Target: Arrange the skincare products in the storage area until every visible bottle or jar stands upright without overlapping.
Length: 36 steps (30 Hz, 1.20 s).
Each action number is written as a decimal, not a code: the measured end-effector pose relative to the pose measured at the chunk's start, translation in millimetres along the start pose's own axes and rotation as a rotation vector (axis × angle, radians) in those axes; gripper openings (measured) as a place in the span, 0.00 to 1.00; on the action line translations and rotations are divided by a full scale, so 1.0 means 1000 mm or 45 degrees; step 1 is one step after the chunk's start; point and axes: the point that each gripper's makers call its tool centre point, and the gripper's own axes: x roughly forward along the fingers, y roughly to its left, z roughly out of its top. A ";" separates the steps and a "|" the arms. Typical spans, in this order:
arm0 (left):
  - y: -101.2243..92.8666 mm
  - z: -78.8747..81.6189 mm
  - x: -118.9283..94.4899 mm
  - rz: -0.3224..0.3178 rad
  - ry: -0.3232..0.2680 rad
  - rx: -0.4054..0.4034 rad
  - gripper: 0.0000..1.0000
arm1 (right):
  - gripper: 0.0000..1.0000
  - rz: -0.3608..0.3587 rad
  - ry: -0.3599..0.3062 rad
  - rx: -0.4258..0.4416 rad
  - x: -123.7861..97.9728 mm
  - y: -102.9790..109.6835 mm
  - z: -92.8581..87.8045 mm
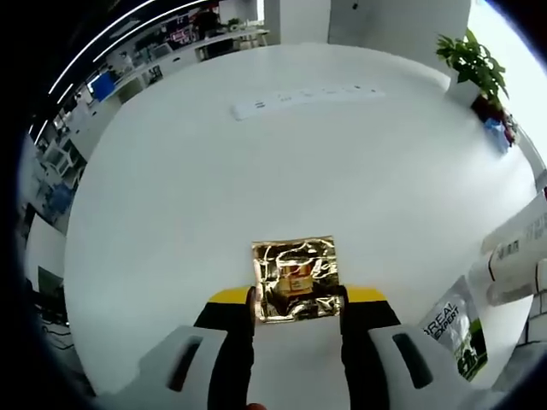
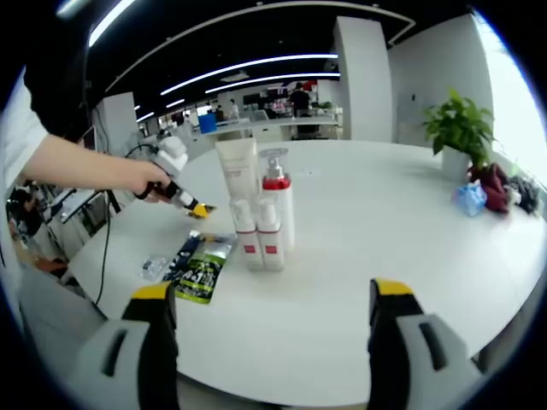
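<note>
The left gripper (image 1: 297, 301) is pinching a gold packet (image 1: 296, 279) low over the table (image 1: 171, 213); the right gripper (image 2: 272, 299) is hovering, jaws spread, before upright bottles (image 2: 261, 213).

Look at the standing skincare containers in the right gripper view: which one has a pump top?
The pump bottle, back right of the cluster: it has a grey pump head above a red collar. The tall tube and the two small bottles in front have plain tops.

"REAL" and "EXPERT" on sachet (image 1: 455, 333)
</note>
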 end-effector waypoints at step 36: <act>-0.010 -0.066 -0.061 0.115 -0.037 -0.337 0.36 | 0.93 0.022 -0.034 -0.004 -0.002 0.004 0.002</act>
